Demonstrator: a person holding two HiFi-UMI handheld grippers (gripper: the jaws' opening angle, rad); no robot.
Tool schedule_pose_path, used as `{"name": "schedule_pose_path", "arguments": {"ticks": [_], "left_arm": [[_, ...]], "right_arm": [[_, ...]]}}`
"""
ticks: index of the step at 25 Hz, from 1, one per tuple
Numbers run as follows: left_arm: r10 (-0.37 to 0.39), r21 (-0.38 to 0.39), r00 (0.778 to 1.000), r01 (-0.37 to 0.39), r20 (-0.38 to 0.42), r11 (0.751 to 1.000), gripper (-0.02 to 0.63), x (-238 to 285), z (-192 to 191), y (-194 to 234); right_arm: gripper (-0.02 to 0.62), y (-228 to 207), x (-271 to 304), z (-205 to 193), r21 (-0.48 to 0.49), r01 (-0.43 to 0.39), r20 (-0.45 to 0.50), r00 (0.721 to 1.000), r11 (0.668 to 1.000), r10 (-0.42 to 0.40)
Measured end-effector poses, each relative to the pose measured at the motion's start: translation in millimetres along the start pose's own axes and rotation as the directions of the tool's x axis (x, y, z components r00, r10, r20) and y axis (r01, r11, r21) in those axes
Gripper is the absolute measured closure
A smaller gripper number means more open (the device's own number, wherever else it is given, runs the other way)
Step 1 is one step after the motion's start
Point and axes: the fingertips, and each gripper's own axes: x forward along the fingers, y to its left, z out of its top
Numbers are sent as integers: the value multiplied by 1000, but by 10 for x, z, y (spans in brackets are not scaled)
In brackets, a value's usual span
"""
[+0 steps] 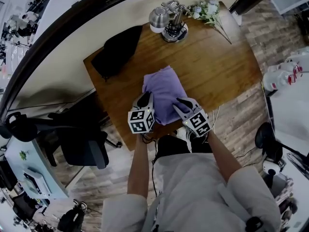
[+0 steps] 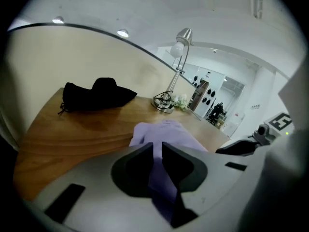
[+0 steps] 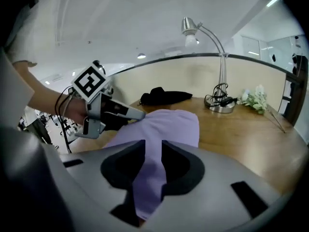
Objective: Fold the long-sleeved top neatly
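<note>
Evidently mid-fold: left gripper (image 1: 144,100) and right gripper (image 1: 183,102) each pinched the near edge of the top (image 1: 165,88), jaws narrow on it; next likely meant lifting both toward the far edge.

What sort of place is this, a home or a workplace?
Probably an office or lab: a wooden desk with a desk lamp, and a black office chair beside it.

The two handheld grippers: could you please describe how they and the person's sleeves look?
Both the left gripper and right gripper have pale grey bodies, black fingers and a white cube with black square markers. The person wears a light top with loose sleeves.
</note>
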Motion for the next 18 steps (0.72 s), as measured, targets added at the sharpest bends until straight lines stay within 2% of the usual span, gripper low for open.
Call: {"name": "schedule_pose_path", "arguments": {"ticks": [2,6,8,11,14,18], "left_arm": [[1,-24,1000,-1,26,1000,538,-191,-84,-118],[9,-82,1000,-6,25,997,538,-478,-451,-499],[16,-126,1000,-15,3,992,538,-564,-672,-657],[71,-150,996,-80,-60,986,538,-649,-1046,-762],[126,-146,990,-133,-55,980,538,-831,-1166,-771],[222,-104,975,-218,29,970,538,-1080,-922,-958]], "right_arm": [[485,43,-119,35,8,-5,18,1000,1000,5],[486,98,-239,-183,17,-17,-24,1000,1000,17],[486,134,-265,-377,15,-43,-74,996,999,44],[486,181,-376,-657,23,-80,-136,987,997,82],[485,238,-595,-635,37,-92,-84,992,995,95],[486,143,-1032,-425,-1,-93,26,995,996,93]]}}
